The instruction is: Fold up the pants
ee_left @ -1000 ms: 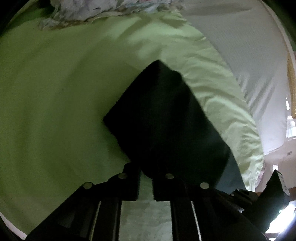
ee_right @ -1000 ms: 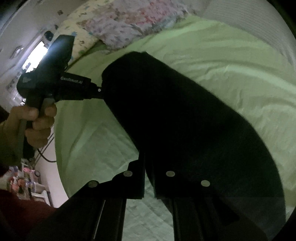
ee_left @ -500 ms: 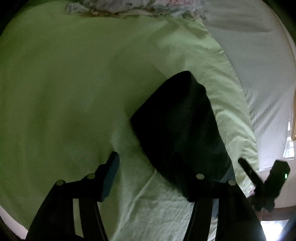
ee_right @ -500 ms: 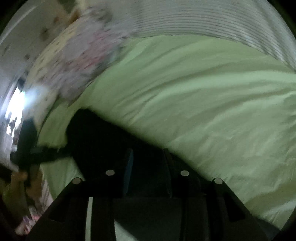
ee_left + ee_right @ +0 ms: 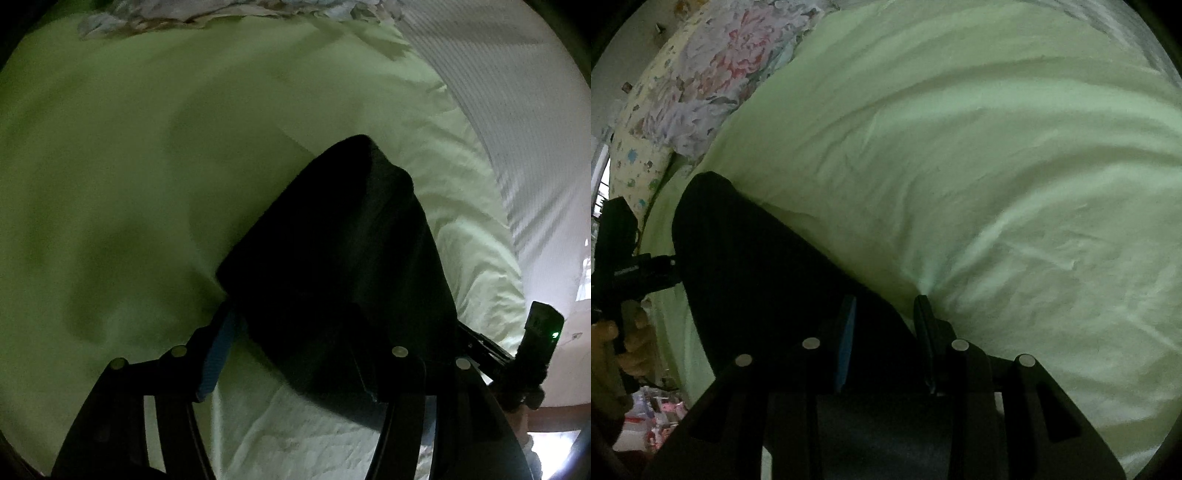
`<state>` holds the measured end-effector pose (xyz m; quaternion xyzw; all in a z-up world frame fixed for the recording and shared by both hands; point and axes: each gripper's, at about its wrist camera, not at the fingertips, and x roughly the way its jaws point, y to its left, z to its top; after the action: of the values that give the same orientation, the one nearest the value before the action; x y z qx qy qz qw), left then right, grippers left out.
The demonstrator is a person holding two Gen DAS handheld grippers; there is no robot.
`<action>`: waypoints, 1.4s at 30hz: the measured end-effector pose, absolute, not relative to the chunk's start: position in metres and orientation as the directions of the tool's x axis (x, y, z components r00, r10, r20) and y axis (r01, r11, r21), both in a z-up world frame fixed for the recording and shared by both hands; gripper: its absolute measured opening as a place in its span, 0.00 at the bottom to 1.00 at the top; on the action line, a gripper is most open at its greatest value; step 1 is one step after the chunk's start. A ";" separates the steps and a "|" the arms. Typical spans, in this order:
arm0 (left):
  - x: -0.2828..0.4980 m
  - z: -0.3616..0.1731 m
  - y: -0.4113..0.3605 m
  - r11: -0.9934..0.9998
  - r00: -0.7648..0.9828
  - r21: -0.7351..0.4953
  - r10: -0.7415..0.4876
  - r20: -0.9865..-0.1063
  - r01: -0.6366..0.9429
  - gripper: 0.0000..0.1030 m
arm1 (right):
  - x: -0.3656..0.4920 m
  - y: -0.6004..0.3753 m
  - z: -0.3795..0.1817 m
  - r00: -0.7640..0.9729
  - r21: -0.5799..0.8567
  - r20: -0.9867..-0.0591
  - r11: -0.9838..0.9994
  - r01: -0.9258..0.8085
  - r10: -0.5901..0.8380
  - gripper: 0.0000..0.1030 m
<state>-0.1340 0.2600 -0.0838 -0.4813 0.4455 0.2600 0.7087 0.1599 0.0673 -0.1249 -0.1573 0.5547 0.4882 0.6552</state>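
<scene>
The black pants (image 5: 340,258) lie folded into a compact dark bundle on the light green bed sheet (image 5: 129,166). My left gripper (image 5: 295,332) is open, its jaws spread around the bundle's near corner without pinching it. In the right wrist view the pants (image 5: 757,266) run off to the left, and my right gripper (image 5: 886,314) is open with the cloth's edge lying loose between its jaws. The left gripper's body (image 5: 624,258) and the hand that holds it show at the far left there; the right gripper's body (image 5: 539,332) shows at the right of the left wrist view.
A floral quilt (image 5: 713,66) and patterned pillow (image 5: 635,155) lie at the bed's head. A white ribbed cover (image 5: 517,92) runs along the bed's far side. The bed edge (image 5: 509,332) drops off close to the pants.
Both grippers were shut on the pants a second ago and have opened, leaving the bundle on the sheet. The right gripper has swung down low along the bed.
</scene>
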 end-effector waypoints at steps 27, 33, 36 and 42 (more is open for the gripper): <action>-0.125 -0.050 0.264 0.645 0.480 -0.351 0.029 -0.877 -0.679 0.29 | 0.159 0.081 -0.093 0.322 -0.066 -0.861 0.541 -0.839 0.394 0.05; -0.142 -0.019 0.264 0.648 0.512 -0.341 0.089 -0.854 -0.681 0.51 | 0.161 0.027 -0.056 0.318 0.069 -0.811 0.619 -0.782 0.491 0.13; -0.140 -0.005 0.258 0.662 0.545 -0.365 0.077 -0.835 -0.654 0.56 | 0.153 -0.009 -0.042 0.328 0.131 -0.783 0.656 -0.744 0.528 0.44; -0.099 0.012 0.232 0.732 0.560 -0.358 0.038 -0.828 -0.580 0.58 | 0.126 -0.080 -0.030 0.369 0.222 -0.738 0.719 -0.659 0.566 0.47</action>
<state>-0.0986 0.2323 0.0120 -0.3145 0.4303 0.1873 0.8252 0.1258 -0.0796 -0.0296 -0.0551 0.4220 0.3709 0.8254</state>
